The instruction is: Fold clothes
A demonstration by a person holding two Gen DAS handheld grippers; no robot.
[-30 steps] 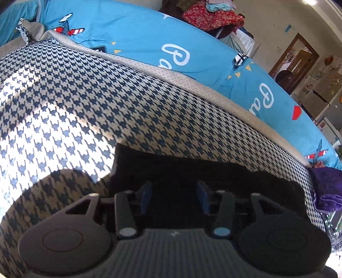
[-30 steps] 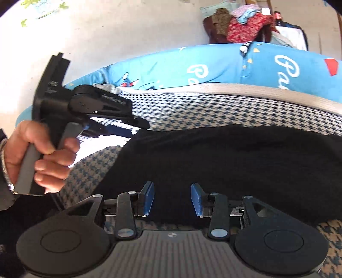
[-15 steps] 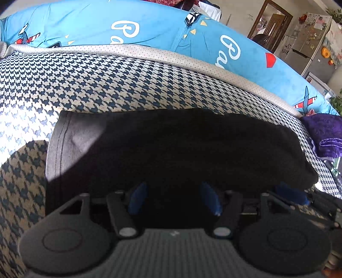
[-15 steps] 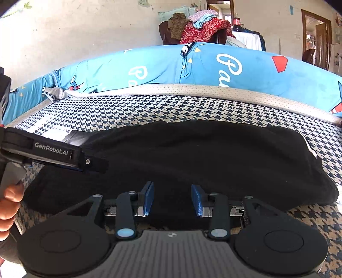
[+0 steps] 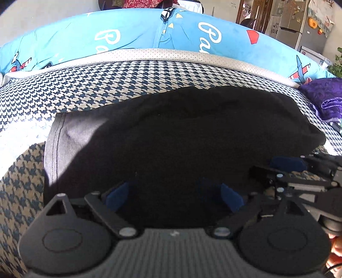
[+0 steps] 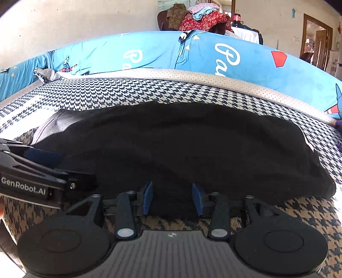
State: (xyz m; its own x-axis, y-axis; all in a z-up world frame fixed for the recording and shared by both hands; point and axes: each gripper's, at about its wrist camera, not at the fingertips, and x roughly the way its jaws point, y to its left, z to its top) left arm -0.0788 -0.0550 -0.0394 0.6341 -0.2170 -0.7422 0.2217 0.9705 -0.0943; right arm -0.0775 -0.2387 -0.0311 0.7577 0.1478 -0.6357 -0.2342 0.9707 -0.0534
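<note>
Left wrist view looks over a houndstooth cover [image 5: 89,94] with a black garment [image 5: 181,139] lying flat across its middle. Beyond the garment's far edge a bare strip of houndstooth runs to a grey dotted border [image 5: 192,57], and behind that rises a blue quilt [image 5: 132,32]. Left of the garment the cover is free and sunlit; to the right a purple cloth [image 5: 320,96] sits near the garment's rounded end. The garment's left end is a straight stitched hem [image 5: 56,145], catching light.

The left gripper [image 5: 174,196] hangs over the garment's near edge with its jaws opening, now spread wide; dark cloth lies under and between the blue pads [image 5: 116,196], but they do not press on it. The right gripper [image 5: 286,164] comes in from the right, low, at the same near edge.

From the right wrist view, the garment [image 6: 181,145] fills the middle, its near edge just ahead of the right gripper [image 6: 172,197]. Its jaws are partly apart and opening slightly, pads [image 6: 148,197] clear on both sides, with the cloth's edge showing between them and not pinched. The left gripper [image 6: 42,157] reaches in from the left over the hem end. Houndstooth [image 6: 299,213] lies bare to the right of the garment. A clothes heap [image 6: 198,18] sits far behind the quilt [image 6: 149,51].
</note>
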